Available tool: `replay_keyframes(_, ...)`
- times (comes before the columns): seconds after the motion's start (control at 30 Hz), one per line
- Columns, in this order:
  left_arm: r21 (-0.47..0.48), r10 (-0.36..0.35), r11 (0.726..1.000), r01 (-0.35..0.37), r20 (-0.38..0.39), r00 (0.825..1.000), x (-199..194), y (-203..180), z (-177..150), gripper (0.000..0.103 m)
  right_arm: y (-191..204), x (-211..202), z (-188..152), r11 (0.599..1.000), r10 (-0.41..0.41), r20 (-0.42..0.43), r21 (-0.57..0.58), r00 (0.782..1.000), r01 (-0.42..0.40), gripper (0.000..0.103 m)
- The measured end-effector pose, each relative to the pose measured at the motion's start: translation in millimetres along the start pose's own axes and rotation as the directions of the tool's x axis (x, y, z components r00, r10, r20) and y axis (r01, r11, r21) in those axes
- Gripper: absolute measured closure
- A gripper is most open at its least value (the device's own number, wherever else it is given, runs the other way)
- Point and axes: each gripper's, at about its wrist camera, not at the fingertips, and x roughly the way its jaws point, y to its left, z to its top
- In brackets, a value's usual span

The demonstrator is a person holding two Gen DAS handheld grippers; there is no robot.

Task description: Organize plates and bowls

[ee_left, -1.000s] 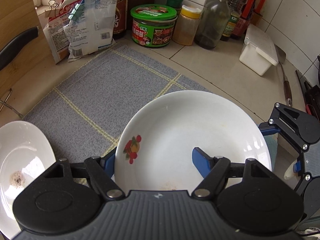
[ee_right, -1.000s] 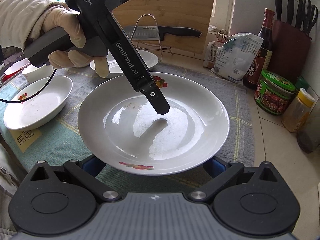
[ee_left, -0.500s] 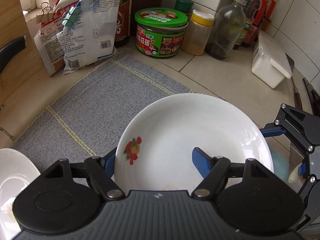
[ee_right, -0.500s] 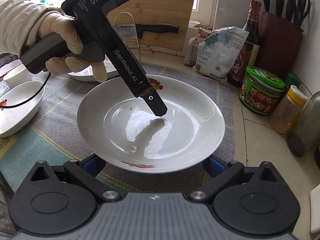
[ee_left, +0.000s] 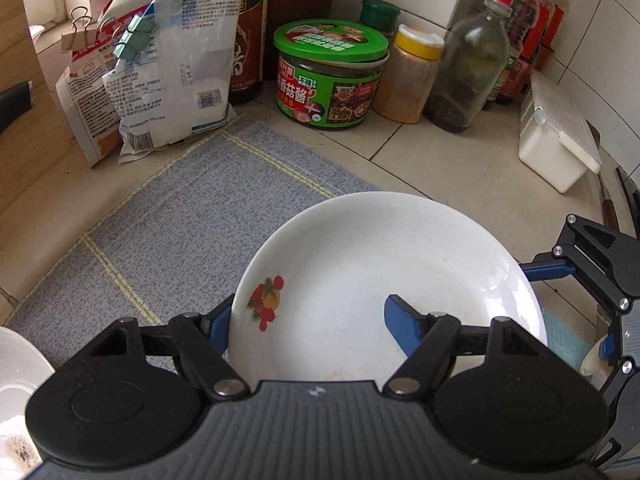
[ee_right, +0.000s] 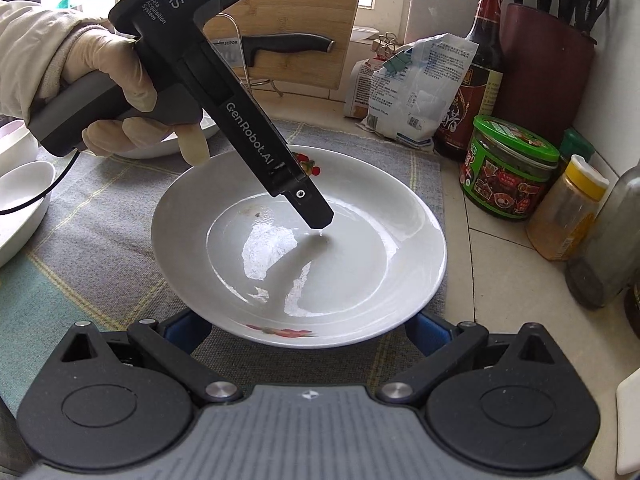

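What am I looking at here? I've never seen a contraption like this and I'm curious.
These are two hand-held grabbers, each with two fingers and a camera looking along them. One picture comes from the left gripper, the other from the right gripper. The black shape at the bottom of each picture is the tool itself.

In the right view a gloved hand holds the left tool. On the counter lies a grey checked mat. Behind it stand bags, a green-lidded jar and bottles, and another white dish sits at the left.

Between the tools is a white plate with fruit prints. The left tool has one finger inside it and one outside the rim, seemingly pinching it. The right tool's fingers reach beneath its near edge; whether they press on it is hidden.
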Motion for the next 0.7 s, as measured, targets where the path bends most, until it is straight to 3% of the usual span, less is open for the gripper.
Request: replay_keyframes(0.7,0.020,0.038,0.999,-0.039,0.025,0.999,6.4,-3.1,5.2,0.024,3.3,9.9,-2.3,0.999,-0.040,-0.016,-0.013,0.999,0.039,0.000)
